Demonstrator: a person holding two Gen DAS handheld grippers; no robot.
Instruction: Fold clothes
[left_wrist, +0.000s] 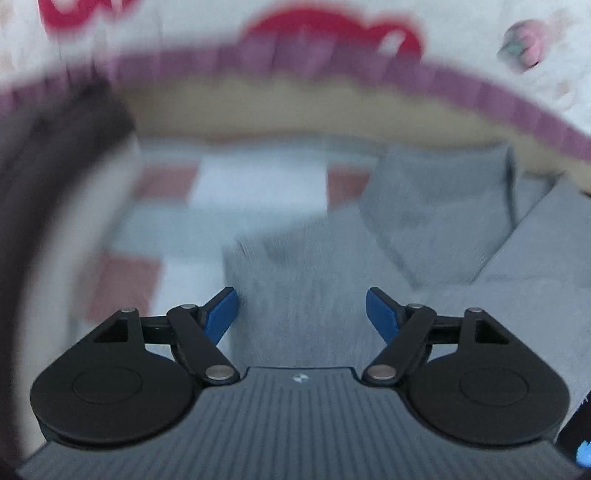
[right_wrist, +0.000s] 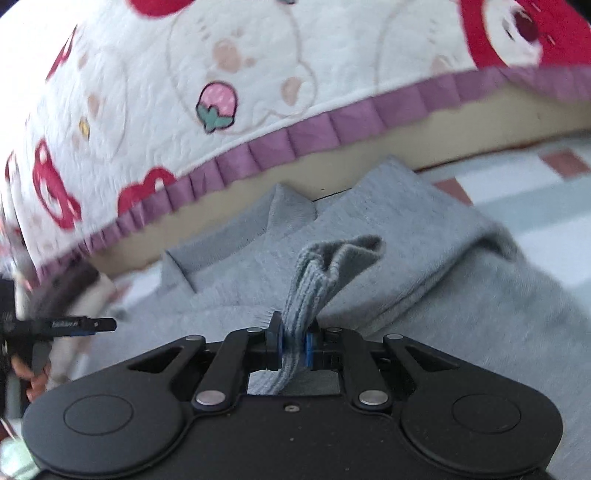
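A grey sweatshirt (right_wrist: 424, 266) lies on a checked floor mat beside a bed. My right gripper (right_wrist: 294, 345) is shut on a ribbed grey cuff (right_wrist: 310, 291) of the sweatshirt, and the pinched cloth stands up between the blue pads. In the left wrist view the sweatshirt (left_wrist: 424, 236) fills the middle and right, blurred by motion. My left gripper (left_wrist: 301, 308) is open and empty just above the grey cloth, its blue fingertips (left_wrist: 221, 310) wide apart. The left gripper also shows at the left edge of the right wrist view (right_wrist: 74, 325).
A white quilt with red bears, strawberries and a purple frill (right_wrist: 258, 147) hangs over the bed edge behind the sweatshirt. A checked mat of red, white and pale blue squares (left_wrist: 229, 192) covers the floor. A dark blurred shape (left_wrist: 48, 177) is at the left.
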